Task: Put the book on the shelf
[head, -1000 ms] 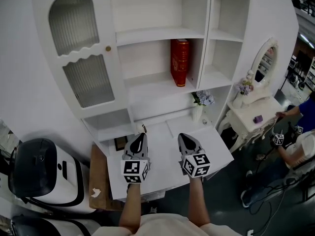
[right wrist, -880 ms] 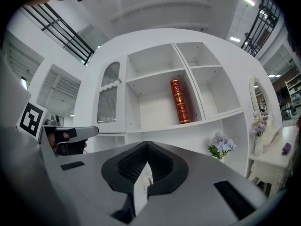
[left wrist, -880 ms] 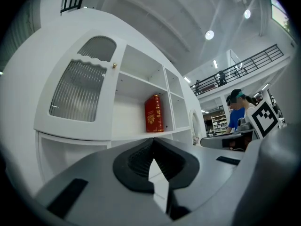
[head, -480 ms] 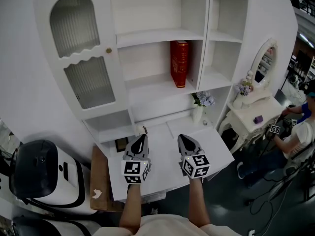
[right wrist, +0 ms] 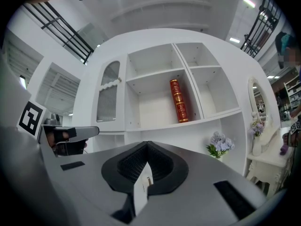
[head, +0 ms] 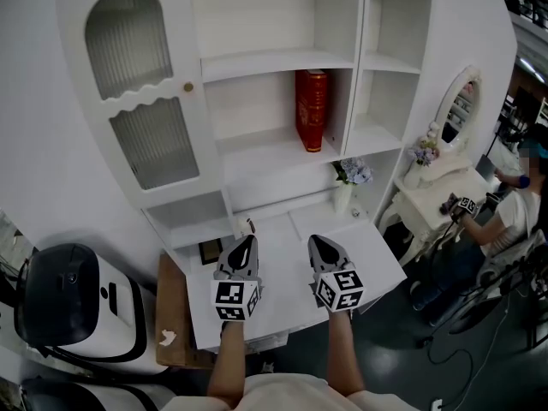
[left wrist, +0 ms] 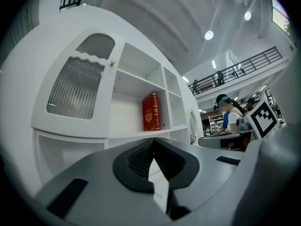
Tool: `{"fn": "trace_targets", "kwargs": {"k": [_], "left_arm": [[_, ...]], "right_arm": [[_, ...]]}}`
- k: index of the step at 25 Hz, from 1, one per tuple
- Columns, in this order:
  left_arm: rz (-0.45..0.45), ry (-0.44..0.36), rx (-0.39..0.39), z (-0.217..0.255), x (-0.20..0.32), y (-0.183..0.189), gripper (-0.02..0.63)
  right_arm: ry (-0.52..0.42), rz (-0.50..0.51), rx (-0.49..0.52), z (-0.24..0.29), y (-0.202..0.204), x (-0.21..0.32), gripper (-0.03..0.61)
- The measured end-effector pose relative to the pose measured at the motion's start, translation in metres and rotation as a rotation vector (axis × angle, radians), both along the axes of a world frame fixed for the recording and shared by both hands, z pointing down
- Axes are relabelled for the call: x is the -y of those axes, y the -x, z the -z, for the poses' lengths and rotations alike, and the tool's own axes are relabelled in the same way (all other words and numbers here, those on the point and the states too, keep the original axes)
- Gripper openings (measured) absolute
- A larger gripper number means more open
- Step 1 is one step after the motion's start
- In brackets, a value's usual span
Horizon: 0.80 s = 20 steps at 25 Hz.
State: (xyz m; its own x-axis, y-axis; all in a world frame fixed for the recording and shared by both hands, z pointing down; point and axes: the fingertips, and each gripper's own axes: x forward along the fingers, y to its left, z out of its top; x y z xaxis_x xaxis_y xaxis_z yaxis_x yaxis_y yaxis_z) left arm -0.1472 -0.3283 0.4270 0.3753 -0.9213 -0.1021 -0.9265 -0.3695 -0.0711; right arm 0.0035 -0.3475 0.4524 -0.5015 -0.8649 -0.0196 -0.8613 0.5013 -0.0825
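A red book (head: 312, 110) stands upright on the middle shelf (head: 265, 144) of the white cabinet, against the divider on its right. It also shows in the left gripper view as the book (left wrist: 151, 112) and in the right gripper view as the book (right wrist: 178, 100). My left gripper (head: 244, 240) and right gripper (head: 319, 240) hover side by side over the white desk top (head: 377, 259), well below the book. Each is shut with its tips together and nothing held: left gripper (left wrist: 153, 141), right gripper (right wrist: 147, 145).
A vase of pale flowers (head: 349, 178) stands at the desk's back right. A glass-fronted cabinet door (head: 145, 101) is at upper left. A black-and-white machine (head: 73, 306) and a brown box (head: 171, 315) sit at left. A dressing table (head: 437, 191) and a seated person (head: 514, 217) are at right.
Both grippers stay where they were. The book has not moved. Only the person at the right has shifted position.
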Motion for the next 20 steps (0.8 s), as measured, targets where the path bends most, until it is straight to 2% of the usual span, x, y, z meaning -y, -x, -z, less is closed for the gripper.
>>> {"fn": "trace_targets", "kwargs": {"k": [20], "left_arm": [[0.012, -0.016, -0.002, 0.0010, -0.0003, 0.0077, 0.017]], "right_arm": [[-0.019, -0.002, 0.018, 0.0029, 0.0038, 0.0015, 0.026]]}}
